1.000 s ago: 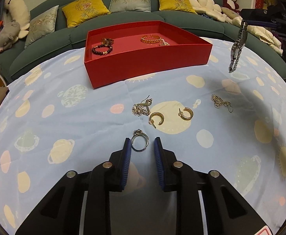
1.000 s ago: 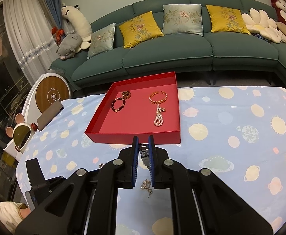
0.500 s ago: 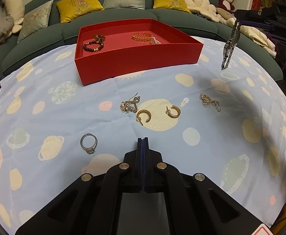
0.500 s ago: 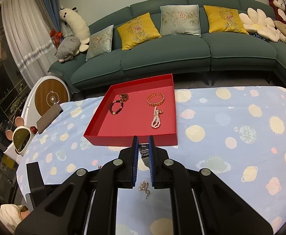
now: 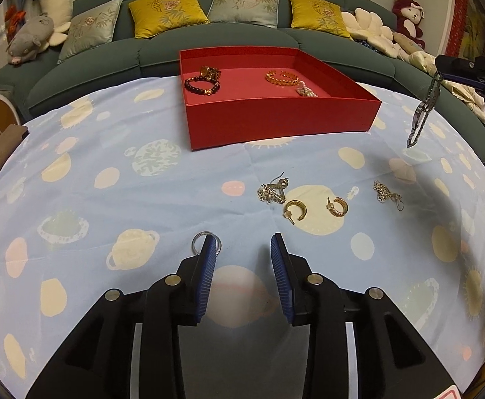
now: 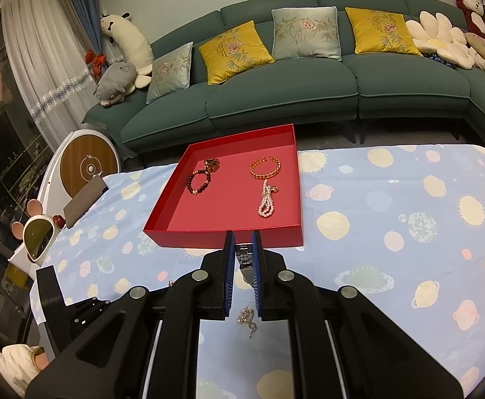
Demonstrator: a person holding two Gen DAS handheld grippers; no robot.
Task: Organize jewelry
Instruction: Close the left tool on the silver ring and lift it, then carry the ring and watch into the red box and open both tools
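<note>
Jewelry sorting under way on a bench (image 5: 86,153) draped in a planet-print cloth. Left tongs (image 5: 242,249) apart after just opening, nothing between the pads, a silver ring (image 5: 206,242) flat on the cloth and half hidden behind the left pad's tip. Right tongs (image 6: 242,244) clamped on a steel link bracelet (image 6: 245,259), seen from the left wrist dangling above the bench (image 5: 423,109), short of the red tray (image 6: 222,232). Already in the tray: a dark bead bracelet (image 6: 199,181), a gold cuff (image 6: 265,169), a pearl strand (image 6: 266,204). Loose on the cloth: two gold hoop earrings (image 5: 315,207) and two drop earrings (image 5: 272,191). Likely trouble from here: ring sitting off-centre, so closing now probably flicks it aside or pinches cloth instead; thin band lying flat, easy to slip off ribbed pads. Dangling bracelet liable to swing and snag the tray's near wall on the way in.
</note>
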